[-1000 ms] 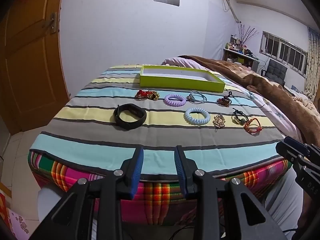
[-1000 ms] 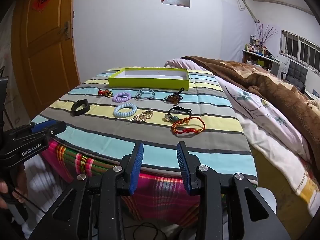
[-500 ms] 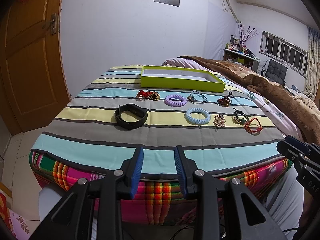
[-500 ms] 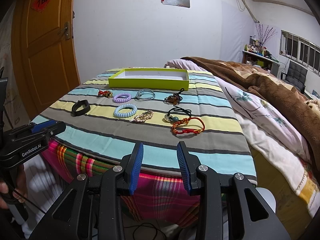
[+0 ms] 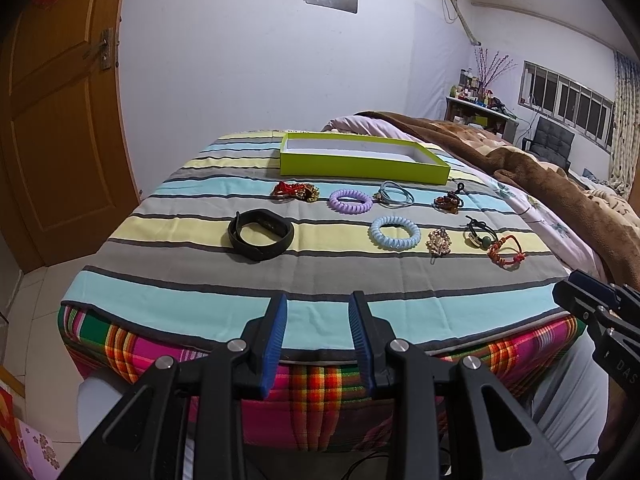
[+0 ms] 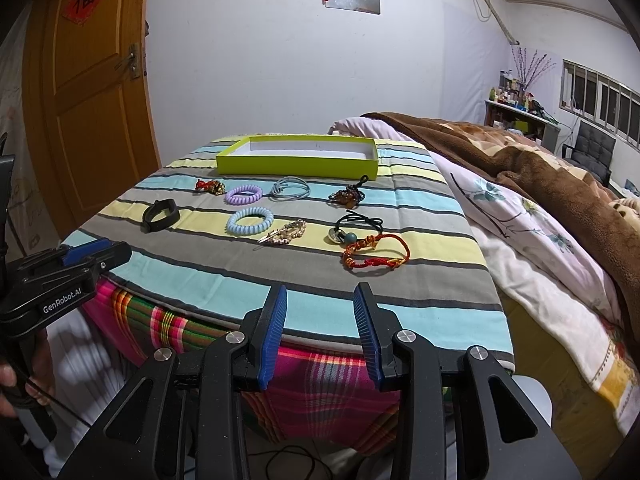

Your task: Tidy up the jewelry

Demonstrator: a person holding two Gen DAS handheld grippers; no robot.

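Observation:
Several jewelry pieces lie on a striped cloth (image 5: 192,280): a black band (image 5: 261,234), a purple coil ring (image 5: 350,201), a light blue coil ring (image 5: 395,232), a red cord bracelet (image 6: 376,257), a gold brooch (image 5: 439,240) and a red-gold charm (image 5: 295,191). An empty lime-green tray (image 5: 360,164) stands behind them; it also shows in the right wrist view (image 6: 297,162). My left gripper (image 5: 317,338) is open and empty, before the table's front edge. My right gripper (image 6: 320,330) is open and empty, at the same edge further right.
A bed with a brown blanket (image 6: 540,168) adjoins the table's right side. A wooden door (image 5: 52,120) stands at the left. A plaid cover (image 5: 320,392) hangs below the table's front edge. A grey cord loop (image 6: 290,189) and dark pendant (image 6: 347,196) lie near the tray.
Both grippers have stayed almost still, with only a slight drift of the views. Nothing on the table has moved.

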